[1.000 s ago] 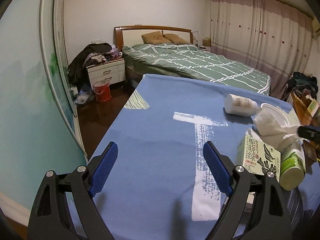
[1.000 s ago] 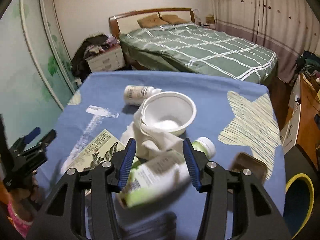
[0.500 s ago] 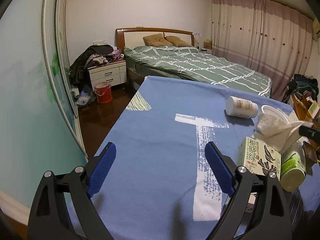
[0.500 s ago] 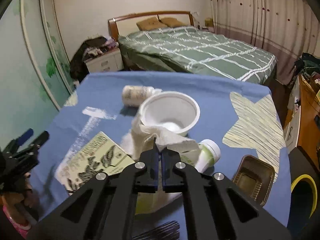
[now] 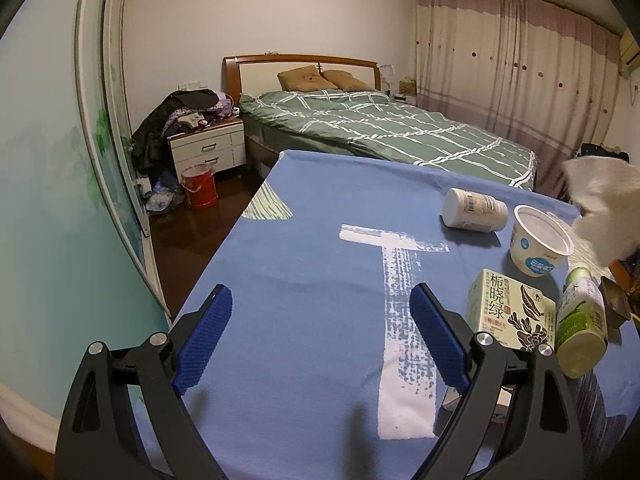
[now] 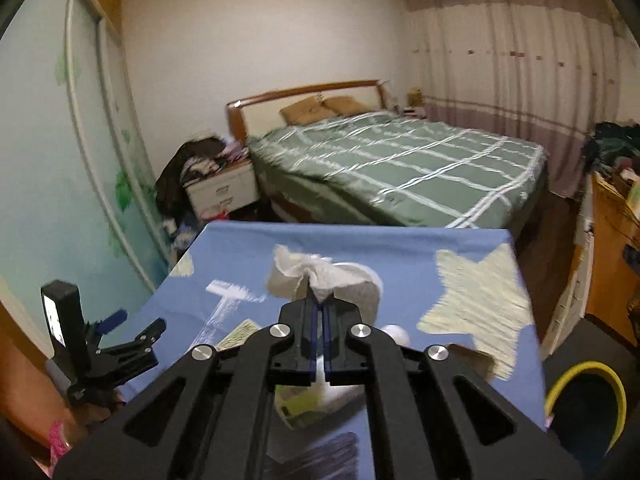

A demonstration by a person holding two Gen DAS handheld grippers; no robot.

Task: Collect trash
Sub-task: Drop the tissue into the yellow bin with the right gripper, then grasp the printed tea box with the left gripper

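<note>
**Tissue lifted clear of the pile**

Bedroom clutter is framing the left wrist view: the blue tablecloth [image 5: 304, 264] is carrying a pill bottle [image 5: 474, 209], a yogurt cup [image 5: 538, 245], a tea carton [image 5: 510, 314] and a green bottle [image 5: 580, 324]. The left gripper [image 5: 320, 336] is hovering low over bare cloth, jaws spread, holding nothing. A second ago the crumpled tissue [image 5: 600, 204] was draped over the cup; now it is hanging in the air at the right edge.

From the right wrist view, the right gripper [image 6: 319, 304] is pinching the tissue [image 6: 316, 276], raised and tilting forward — one piece collected, probably heading for the yellow-rimmed bin [image 6: 586, 396] beside the table.
</note>
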